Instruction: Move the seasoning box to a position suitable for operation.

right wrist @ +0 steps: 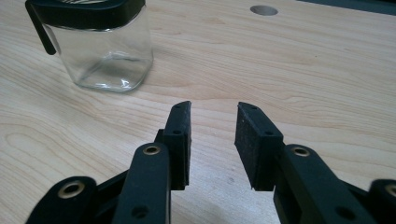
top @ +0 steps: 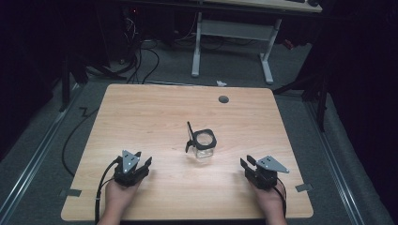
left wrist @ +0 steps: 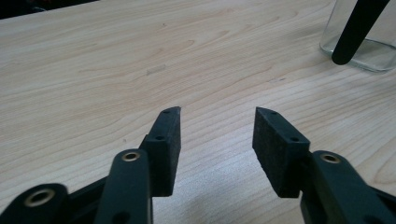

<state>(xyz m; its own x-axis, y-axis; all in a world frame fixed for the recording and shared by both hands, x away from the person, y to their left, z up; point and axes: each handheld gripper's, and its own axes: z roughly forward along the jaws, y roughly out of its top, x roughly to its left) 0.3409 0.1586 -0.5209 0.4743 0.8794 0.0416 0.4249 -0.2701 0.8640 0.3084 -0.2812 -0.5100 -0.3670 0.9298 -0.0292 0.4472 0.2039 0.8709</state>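
A square clear glass jar (top: 204,149) with a black rim and a black lever (top: 189,137) hanging at its left side stands upright in the middle of the wooden table (top: 141,108). My left gripper (top: 144,158) rests near the table's front left, open, with nothing between its pads. In the left gripper view the gripper (left wrist: 217,112) points over bare wood, and the jar (left wrist: 373,46) sits at the upper right. My right gripper (top: 247,161) rests at the front right, also open and holding nothing. The right gripper view has the gripper (right wrist: 215,106) low, with the jar (right wrist: 105,56) at the upper left.
A round dark hole (top: 223,99) is set into the table near its far edge, also in the right gripper view as a hole (right wrist: 264,10). A white desk frame (top: 232,37) and cables (top: 141,61) stand on the floor beyond the table.
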